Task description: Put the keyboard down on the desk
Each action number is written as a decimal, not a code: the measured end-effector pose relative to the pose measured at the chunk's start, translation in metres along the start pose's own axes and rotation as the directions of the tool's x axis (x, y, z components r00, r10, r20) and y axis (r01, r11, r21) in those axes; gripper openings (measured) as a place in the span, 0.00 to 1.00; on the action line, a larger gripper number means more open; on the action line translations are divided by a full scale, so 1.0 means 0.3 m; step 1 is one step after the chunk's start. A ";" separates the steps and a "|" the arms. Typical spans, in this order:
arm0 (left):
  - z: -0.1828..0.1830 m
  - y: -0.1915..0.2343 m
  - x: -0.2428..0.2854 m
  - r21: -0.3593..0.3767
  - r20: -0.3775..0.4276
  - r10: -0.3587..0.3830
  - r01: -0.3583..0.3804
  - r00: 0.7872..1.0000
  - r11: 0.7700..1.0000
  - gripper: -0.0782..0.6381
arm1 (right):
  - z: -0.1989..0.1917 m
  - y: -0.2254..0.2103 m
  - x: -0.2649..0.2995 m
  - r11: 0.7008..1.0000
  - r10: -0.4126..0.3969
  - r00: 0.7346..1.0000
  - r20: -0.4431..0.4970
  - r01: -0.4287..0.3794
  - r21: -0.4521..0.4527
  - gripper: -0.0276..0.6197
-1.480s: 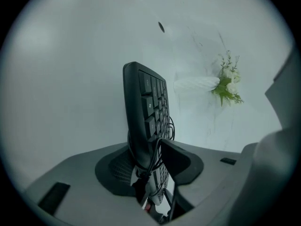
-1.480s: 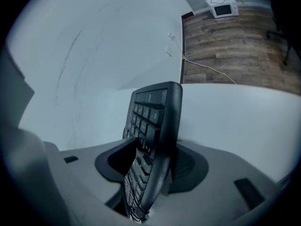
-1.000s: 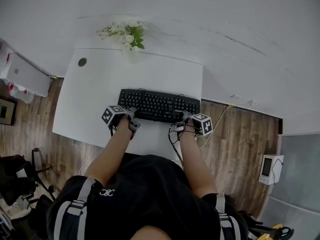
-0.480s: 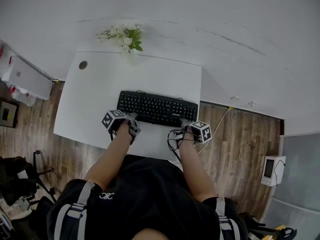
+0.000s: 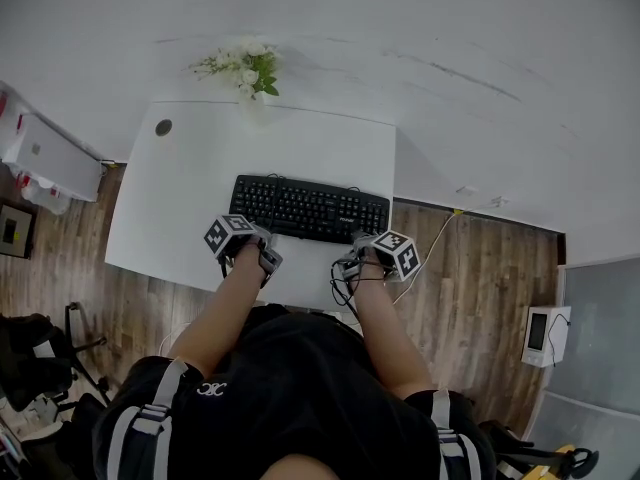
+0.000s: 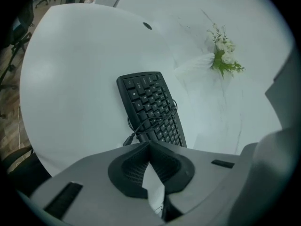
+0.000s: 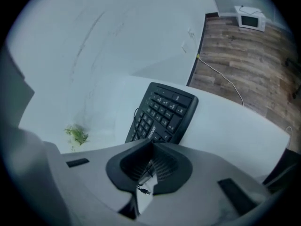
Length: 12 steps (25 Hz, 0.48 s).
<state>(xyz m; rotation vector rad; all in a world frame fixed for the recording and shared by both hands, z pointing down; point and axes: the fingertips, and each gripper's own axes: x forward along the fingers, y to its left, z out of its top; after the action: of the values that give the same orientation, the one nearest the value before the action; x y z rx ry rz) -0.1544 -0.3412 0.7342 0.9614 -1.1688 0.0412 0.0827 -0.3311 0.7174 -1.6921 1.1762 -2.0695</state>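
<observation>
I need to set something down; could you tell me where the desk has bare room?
Left of the keyboard, from the hole to the near edge, the desk is bare; so is the strip between keyboard and flowers. Right of it is tight.

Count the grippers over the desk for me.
2. The left gripper is by the keyboard's near left corner, the right gripper by its near right corner; both jaws have just closed on nothing.

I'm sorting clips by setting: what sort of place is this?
Probably an office or a study corner at home: a white desk against a wall, a black keyboard on it, flowers at its far edge, and a wood floor.
</observation>
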 end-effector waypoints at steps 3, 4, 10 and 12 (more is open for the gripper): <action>-0.017 -0.028 -0.013 0.029 0.003 -0.026 0.026 1.000 0.999 0.11 | -0.006 0.031 -0.014 0.997 0.038 0.999 0.010 -0.037 -0.074 0.04; -0.021 -0.040 -0.016 0.050 0.006 -0.038 0.038 0.999 0.998 0.11 | -0.007 0.050 -0.019 0.992 0.061 0.998 0.012 -0.059 -0.113 0.04; -0.032 -0.200 -0.068 0.316 0.065 -0.200 0.170 0.978 0.933 0.11 | 0.016 0.246 -0.089 0.866 0.260 0.964 0.057 -0.207 -0.456 0.05; -0.013 -0.269 -0.110 0.460 0.129 -0.239 0.156 0.962 0.874 0.11 | 0.044 0.320 -0.137 0.781 0.316 0.942 0.114 -0.190 -0.595 0.05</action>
<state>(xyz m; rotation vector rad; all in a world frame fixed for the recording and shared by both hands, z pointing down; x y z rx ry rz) -0.1264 -0.3743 0.6583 1.5188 -1.2480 0.0592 0.0782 -0.3743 0.6216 -1.7872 1.9741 -1.4013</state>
